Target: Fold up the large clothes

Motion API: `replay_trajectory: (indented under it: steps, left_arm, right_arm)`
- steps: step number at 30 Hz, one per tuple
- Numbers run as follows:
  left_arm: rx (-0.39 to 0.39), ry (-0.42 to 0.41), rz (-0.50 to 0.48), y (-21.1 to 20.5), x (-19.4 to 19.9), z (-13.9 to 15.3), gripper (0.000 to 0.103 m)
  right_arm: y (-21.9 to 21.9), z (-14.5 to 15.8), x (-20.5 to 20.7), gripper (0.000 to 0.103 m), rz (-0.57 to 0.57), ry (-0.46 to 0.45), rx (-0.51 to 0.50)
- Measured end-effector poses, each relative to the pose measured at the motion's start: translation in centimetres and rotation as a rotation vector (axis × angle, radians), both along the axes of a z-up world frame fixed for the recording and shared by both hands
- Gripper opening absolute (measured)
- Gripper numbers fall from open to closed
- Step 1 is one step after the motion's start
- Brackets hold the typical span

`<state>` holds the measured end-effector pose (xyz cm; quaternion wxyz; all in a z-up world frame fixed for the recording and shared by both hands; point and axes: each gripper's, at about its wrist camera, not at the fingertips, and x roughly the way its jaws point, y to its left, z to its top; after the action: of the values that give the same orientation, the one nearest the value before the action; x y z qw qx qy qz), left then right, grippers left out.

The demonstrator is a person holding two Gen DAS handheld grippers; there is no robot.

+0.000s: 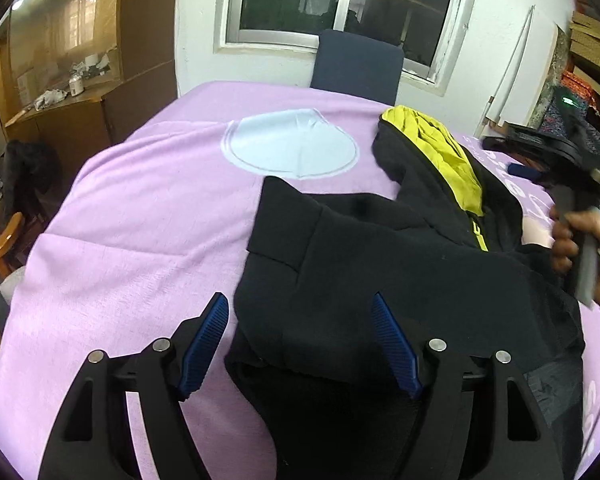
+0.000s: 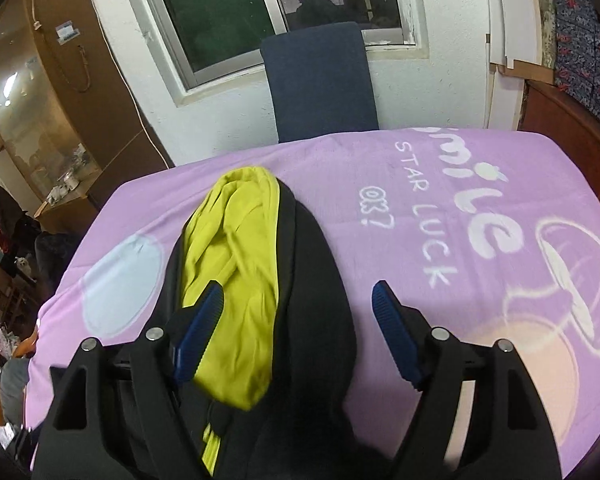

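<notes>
On a worktop draped in a pink blanket [image 1: 140, 220], a black hooded jacket [image 1: 380, 264] lies partly folded, its body bunched toward the near right edge and its hood [image 2: 308, 240] stretched away toward the window [image 1: 340, 0]. Yellow-green lining [image 2: 236, 248] shows where the hood falls open, and a matching yellow-green strip runs down the front of the garment. Seen from the left wrist camera, the left tool [image 1: 300, 320] hangs over the jacket's near left corner with its blue-padded fingers [image 1: 208, 336] spread apart and gripping nothing; the left finger is over bare blanket, the right one over black fabric. At the right edge of that view a hand [image 1: 572, 240] wraps a dark handle, blurred, just beside the jacket. From the right wrist camera, the right tool [image 2: 298, 308] hovers above the hood, fingers likewise parted and empty, the left finger over the yellow-green lining and the right one over pink blanket beside the hood's edge. White lettering [image 2: 432, 216] reading "STAR LUCK" and a pale blue oval [image 1: 290, 144] are printed on the blanket. A dark blue chair [image 2: 320, 80] stands at the far side of the worktop, below the window in the white wall.
</notes>
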<state>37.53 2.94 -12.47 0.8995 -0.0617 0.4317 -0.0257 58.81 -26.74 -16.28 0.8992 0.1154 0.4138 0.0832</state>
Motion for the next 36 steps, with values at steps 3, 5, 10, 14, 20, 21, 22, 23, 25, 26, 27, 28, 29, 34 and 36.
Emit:
replay_trajectory:
  steps: [3,5,10,14,20,21,22,23,25,26,27,28,29,34,36]
  left_arm:
    - [0.008,0.010,-0.008,-0.3,-0.2,-0.1,0.074]
    - [0.012,0.014,-0.009,-0.3,-0.1,-0.2,0.074]
    - [0.018,0.033,-0.008,-0.1,0.1,-0.7,0.074]
    - [0.018,0.024,0.001,0.2,0.2,-0.6,0.068]
    - [0.021,0.008,0.017,0.8,0.0,-0.2,0.067]
    - [0.025,0.002,0.020,0.9,-0.1,0.0,0.067]
    - [0.031,-0.005,0.023,0.9,-0.2,0.2,0.067]
    - [0.038,-0.022,0.025,1.0,-0.4,0.6,0.067]
    - [0.044,-0.049,0.031,1.2,-0.8,1.2,0.067]
    - [0.045,-0.064,0.037,1.5,-1.2,1.6,0.067]
    - [0.038,-0.070,0.041,1.7,-1.5,1.9,0.067]
    - [0.024,-0.075,0.045,2.0,-1.9,2.2,0.067]
    - [-0.002,-0.076,0.052,2.5,-2.5,2.5,0.067]
    - [-0.098,-0.054,0.051,3.9,-6.1,2.7,0.067]
    - [-0.143,-0.029,0.032,4.2,-7.8,2.4,0.067]
  right_arm:
    - [1.1,-1.2,2.8,0.075,0.013,0.029,-0.047]
    - [2.1,-2.2,4.5,0.076,0.020,0.047,-0.088]
    - [3.8,-4.8,7.5,0.058,-0.008,0.138,-0.169]
    - [4.2,-3.5,6.9,0.012,0.023,0.110,-0.127]
    - [4.6,2.8,2.0,0.011,0.102,-0.037,-0.117]
    - [4.7,4.0,0.7,0.011,0.117,-0.063,-0.111]
    - [4.8,5.3,-0.8,0.011,0.135,-0.092,-0.117]
    - [5.0,6.5,-2.4,0.011,0.154,-0.122,-0.133]
    - [5.6,8.5,-6.2,0.011,0.203,-0.181,-0.168]
    - [6.1,9.2,-8.4,0.011,0.234,-0.199,-0.188]
    - [6.5,9.6,-10.6,0.011,0.261,-0.214,-0.209]
    - [6.8,9.8,-13.4,0.011,0.295,-0.227,-0.237]
    - [7.1,9.7,-15.4,0.012,0.316,-0.227,-0.252]
    - [5.4,5.8,-24.0,0.032,0.351,-0.088,-0.227]
    - [3.4,4.0,-26.6,0.042,0.323,-0.027,-0.152]
